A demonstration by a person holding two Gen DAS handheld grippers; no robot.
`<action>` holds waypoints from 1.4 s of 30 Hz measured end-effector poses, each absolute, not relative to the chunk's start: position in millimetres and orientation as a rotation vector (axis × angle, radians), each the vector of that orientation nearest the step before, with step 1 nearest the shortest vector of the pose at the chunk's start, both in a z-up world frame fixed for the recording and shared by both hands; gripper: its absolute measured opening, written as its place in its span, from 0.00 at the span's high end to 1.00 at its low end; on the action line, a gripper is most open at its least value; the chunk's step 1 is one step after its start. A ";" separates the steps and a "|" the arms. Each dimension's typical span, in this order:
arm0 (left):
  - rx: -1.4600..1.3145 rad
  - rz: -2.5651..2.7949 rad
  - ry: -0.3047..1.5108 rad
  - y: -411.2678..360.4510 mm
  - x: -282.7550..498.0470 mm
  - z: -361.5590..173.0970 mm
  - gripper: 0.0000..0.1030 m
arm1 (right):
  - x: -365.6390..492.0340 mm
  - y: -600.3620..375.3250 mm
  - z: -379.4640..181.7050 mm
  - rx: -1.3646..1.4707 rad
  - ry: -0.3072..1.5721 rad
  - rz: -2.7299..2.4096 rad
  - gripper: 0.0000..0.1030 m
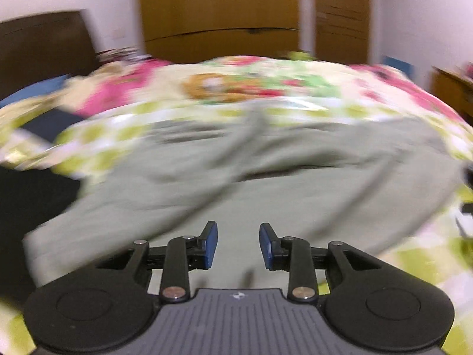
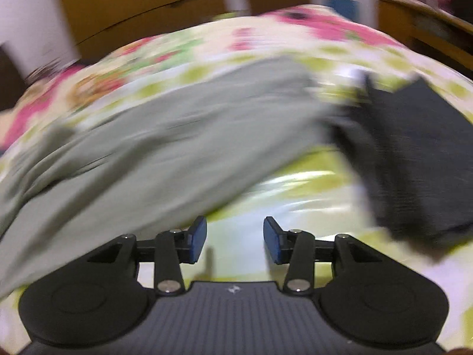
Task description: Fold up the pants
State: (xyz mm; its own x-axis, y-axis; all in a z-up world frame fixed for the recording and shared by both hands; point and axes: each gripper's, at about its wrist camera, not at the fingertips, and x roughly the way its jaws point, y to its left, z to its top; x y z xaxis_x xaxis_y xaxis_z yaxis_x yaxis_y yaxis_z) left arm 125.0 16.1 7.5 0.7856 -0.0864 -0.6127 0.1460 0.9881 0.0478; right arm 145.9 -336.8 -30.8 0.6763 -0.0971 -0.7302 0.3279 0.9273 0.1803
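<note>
Both frames heavily blurred. Nearest: left gripper [image 1: 238, 244], jaws parted with nothing between them, hanging over the near edge of the pants [image 1: 236, 177]. Right gripper [image 2: 235, 241], jaws likewise parted and empty, sits over bare bedspread [image 2: 295, 183] just beside the pants' [image 2: 165, 136] lower edge.

The pants are grey-green, spread across the floral bedspread [image 1: 266, 82] on the bed, rumpled, with a ridge running across the middle; whether a fold is already in is hard to tell through the blur. A dark folded cloth [image 2: 414, 153] lies just to the right of them, touching or nearly so.

Likely step: reaching for a new grasp. To do it well, pinch both ends of one edge, waistband or hem, take all layers, lift evenly, keep clear of the dark cloth.

Far: wooden wardrobe [image 1: 221, 14], dark headboard [image 1: 44, 47].
</note>
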 end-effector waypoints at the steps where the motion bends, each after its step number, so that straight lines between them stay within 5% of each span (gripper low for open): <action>1: 0.108 -0.169 0.659 -6.0 130.7 5.5 0.56 | 146.8 -348.2 -34.2 0.302 0.791 -0.279 0.58; 9: 0.164 -0.375 0.687 -113.1 147.3 -2.0 0.55 | 160.9 -393.3 -49.2 0.320 0.768 -0.354 0.99; 19: 0.170 -0.456 0.727 -144.6 152.6 -19.2 0.52 | 166.7 -452.9 -53.9 0.479 0.756 -0.457 1.00; 24: 0.173 -0.462 0.743 -151.8 158.3 -27.3 0.52 | 182.9 -447.0 -48.7 0.605 0.713 -0.342 0.40; 28: 0.177 -0.456 0.749 -151.7 159.7 -29.5 0.51 | 208.3 -444.4 -53.3 0.670 0.678 -0.316 0.38; 29: 0.177 -0.453 0.750 -151.2 159.6 -29.4 0.51 | 213.9 -443.3 -55.6 0.681 0.685 -0.324 0.42; 31: 0.177 -0.449 0.750 -149.7 159.6 -28.5 0.51 | 219.5 -444.4 -58.4 0.676 0.705 -0.368 0.67; 32: 0.175 -0.447 0.748 -148.8 159.4 -27.7 0.51 | 218.0 -448.3 -58.5 0.699 0.708 -0.372 0.90; 33: 0.173 -0.446 0.745 -147.5 159.1 -26.7 0.51 | 211.2 -454.7 -58.3 0.755 0.704 -0.345 0.97; 42: 0.154 -0.446 0.717 -134.6 153.8 -19.4 0.46 | 121.2 -472.6 -15.8 0.721 0.671 -0.357 0.97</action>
State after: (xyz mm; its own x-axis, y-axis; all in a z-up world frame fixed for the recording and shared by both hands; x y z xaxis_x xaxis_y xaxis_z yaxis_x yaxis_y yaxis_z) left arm 153.8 -134.6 -19.4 0.6649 -0.3412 -0.6644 0.4453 0.8953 -0.0141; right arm 121.2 -472.6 -15.8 0.7369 -0.0748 -0.6719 0.5158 0.7046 0.4873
